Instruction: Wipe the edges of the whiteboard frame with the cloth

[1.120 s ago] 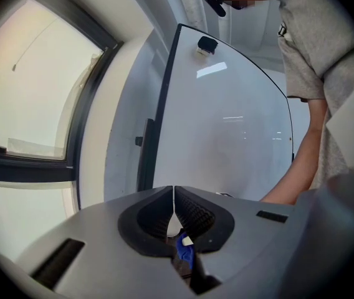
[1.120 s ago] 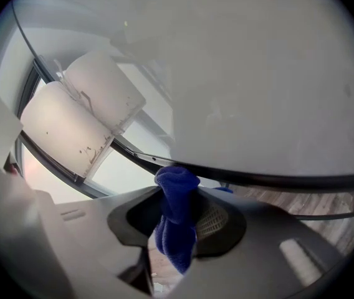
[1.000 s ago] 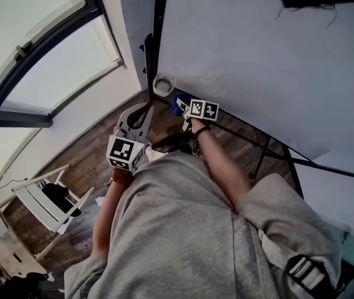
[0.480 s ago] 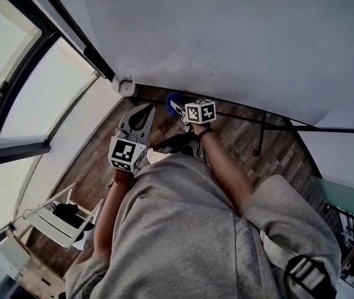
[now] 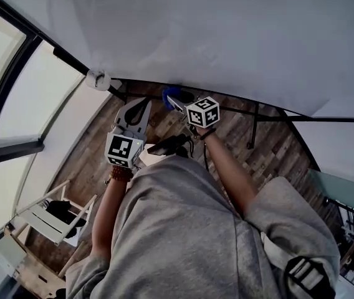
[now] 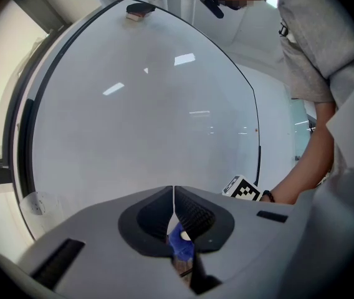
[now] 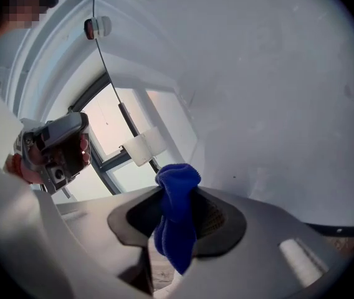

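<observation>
The whiteboard (image 5: 227, 36) stands ahead, a window (image 5: 27, 98) to its left. The left claw (image 5: 141, 104) sits left of the right claw (image 5: 176, 102), both near the board's lower frame (image 5: 270, 106). The cloth (image 5: 167, 96) sits between the right claw's jaws.

One whiteboard (image 5: 227, 36); one blue cloth (image 7: 176, 210); two claws: left claw (image 6: 173, 195), right claw (image 7: 177, 192); one white chair (image 5: 37, 220), probably.

We find free room over the brown wooden floor (image 5: 93, 161) near left of the large white whiteboard (image 5: 227, 36). Its thin black stand bars (image 5: 250, 132) block the right underside; a white slatted chair (image 5: 43, 220) crowds near left.
</observation>
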Tool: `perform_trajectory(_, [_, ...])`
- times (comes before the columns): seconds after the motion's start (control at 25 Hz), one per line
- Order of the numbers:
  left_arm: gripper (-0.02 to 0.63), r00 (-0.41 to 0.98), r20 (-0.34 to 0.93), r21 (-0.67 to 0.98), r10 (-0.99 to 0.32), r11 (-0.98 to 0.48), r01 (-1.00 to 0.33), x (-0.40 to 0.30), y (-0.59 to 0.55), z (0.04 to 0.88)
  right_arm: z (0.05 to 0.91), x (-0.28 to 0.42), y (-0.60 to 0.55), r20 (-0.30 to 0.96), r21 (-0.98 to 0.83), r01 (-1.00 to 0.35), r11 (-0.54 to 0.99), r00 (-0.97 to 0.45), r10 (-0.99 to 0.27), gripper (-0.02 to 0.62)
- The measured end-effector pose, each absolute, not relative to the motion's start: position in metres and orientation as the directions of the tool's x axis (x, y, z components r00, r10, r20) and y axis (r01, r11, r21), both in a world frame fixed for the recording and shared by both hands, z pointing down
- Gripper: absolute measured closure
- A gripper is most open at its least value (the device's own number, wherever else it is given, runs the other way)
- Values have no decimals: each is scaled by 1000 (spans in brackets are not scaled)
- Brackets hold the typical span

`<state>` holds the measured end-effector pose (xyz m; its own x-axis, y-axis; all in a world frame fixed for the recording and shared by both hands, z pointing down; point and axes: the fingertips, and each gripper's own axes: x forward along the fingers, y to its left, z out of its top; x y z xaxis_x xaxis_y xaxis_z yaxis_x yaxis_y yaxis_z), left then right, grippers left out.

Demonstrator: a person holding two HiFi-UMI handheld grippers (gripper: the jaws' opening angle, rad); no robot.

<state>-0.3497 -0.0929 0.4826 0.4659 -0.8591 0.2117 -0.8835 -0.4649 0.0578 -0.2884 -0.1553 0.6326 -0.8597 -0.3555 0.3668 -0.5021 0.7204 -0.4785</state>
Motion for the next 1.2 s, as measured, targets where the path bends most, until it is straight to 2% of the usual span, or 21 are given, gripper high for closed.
perform_trajectory(0.4, [591, 384, 164, 37, -909, -383, -923, -313, -106, 467, 563, -248, -149, 277, -324, -512, 796, -855, -438, 457])
perform_trajectory(0.72, [591, 382, 91, 57, -920, -378, -924, -286, -117, 434, 517, -221, -151, 221, -244, -549, 800, -834, -505, 457])
perform_trajectory(1.2, [591, 335, 4, 55, -942, -334, -941, -281, -139, 368, 406, -192, -160, 11, -147, -572, 807, -817, -577, 457])
